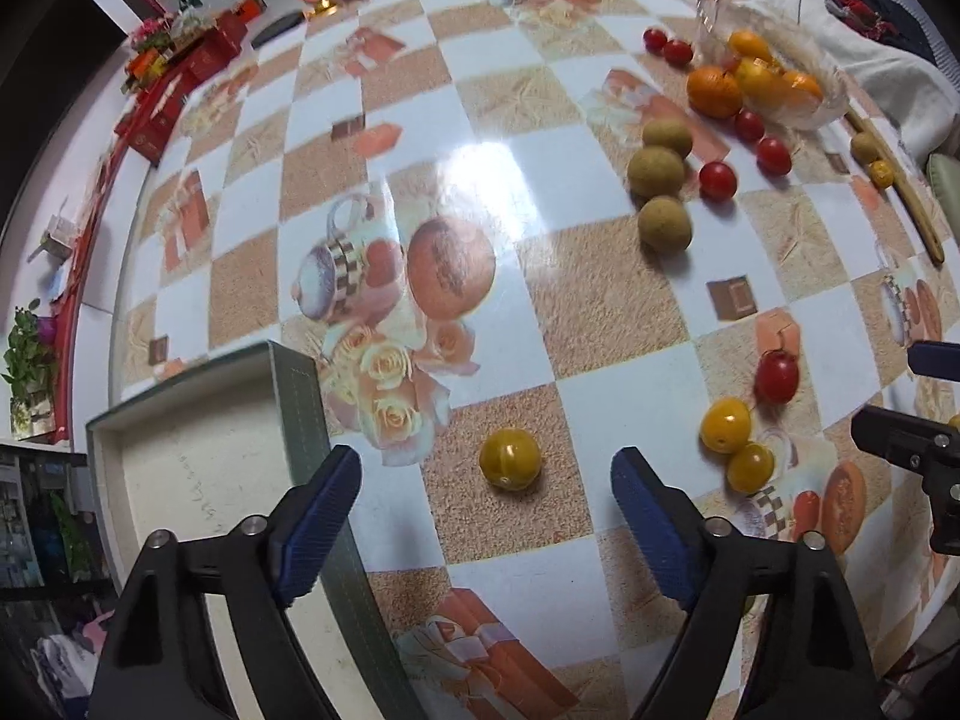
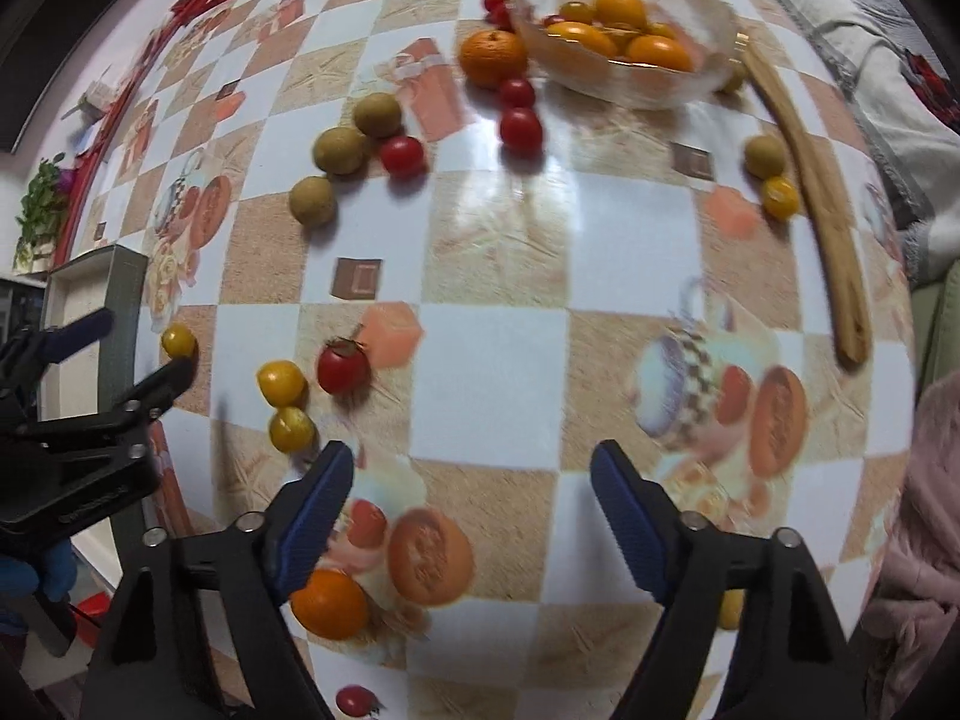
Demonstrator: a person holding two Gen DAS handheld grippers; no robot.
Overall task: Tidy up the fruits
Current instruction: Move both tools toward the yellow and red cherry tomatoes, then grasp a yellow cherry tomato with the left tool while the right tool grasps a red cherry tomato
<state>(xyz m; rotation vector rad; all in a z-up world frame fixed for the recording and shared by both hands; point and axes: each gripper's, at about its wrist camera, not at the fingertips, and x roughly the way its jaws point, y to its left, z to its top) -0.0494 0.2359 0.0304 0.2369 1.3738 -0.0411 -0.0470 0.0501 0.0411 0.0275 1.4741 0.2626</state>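
My left gripper point(image 1: 486, 468) is open, with a yellow tomato point(image 1: 510, 458) on the table between its fingertips. It also shows in the right wrist view point(image 2: 178, 341). Two yellow tomatoes point(image 1: 726, 425) and a red tomato point(image 1: 776, 377) lie to its right. Three brown-green longans point(image 1: 655, 171) and red tomatoes point(image 1: 717, 180) lie farther off. A glass bowl point(image 2: 714, 69) holds several oranges and yellow fruits. My right gripper point(image 2: 471, 471) is open and empty above bare tablecloth. An orange point(image 2: 329, 603) lies under its left finger.
A green-rimmed white tray point(image 1: 294, 384) sits at the table's left edge beside my left gripper. A long wooden stick point(image 2: 822, 192) lies at the right. An orange point(image 2: 493, 57) rests by the bowl. Red boxes point(image 1: 198, 60) line the far left.
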